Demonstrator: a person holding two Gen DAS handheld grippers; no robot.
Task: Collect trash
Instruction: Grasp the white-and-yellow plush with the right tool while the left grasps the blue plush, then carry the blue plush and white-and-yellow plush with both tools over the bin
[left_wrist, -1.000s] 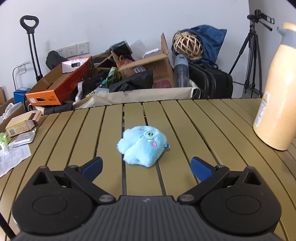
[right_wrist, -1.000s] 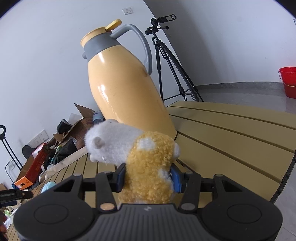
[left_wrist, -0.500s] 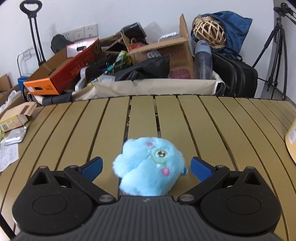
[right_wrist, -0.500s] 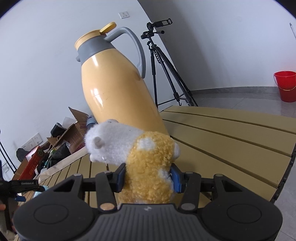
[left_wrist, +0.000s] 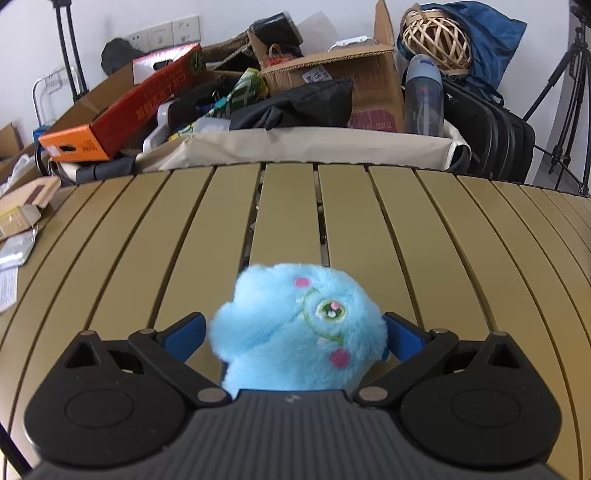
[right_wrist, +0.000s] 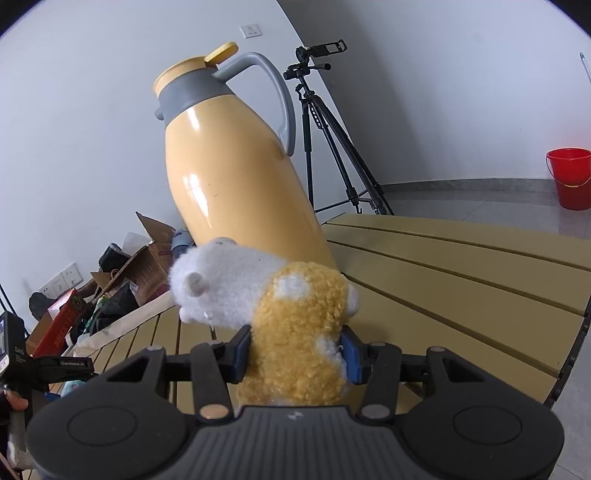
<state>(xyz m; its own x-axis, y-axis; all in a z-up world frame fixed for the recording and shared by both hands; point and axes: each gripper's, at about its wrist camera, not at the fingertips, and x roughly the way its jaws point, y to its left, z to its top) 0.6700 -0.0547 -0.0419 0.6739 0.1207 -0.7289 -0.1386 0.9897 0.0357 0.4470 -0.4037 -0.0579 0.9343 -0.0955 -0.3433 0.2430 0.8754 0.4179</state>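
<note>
On the slatted bench (left_wrist: 424, 229) stands the yellow thermos jug (right_wrist: 236, 177). My right gripper (right_wrist: 295, 349) clamps a yellow-and-white plush toy (right_wrist: 291, 343). My left gripper (left_wrist: 293, 332) is closing around the blue plush toy (left_wrist: 295, 332) lying on the bench, pads not yet pressing.

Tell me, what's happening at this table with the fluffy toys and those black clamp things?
A person is tidying up with a handheld gripper in each hand. The right gripper is clamped on a yellow and white plush toy, held up in front of a tall yellow thermos jug. The left gripper is around a blue plush toy lying on the slatted table; its jaws are closing but do not yet squeeze it.
</note>
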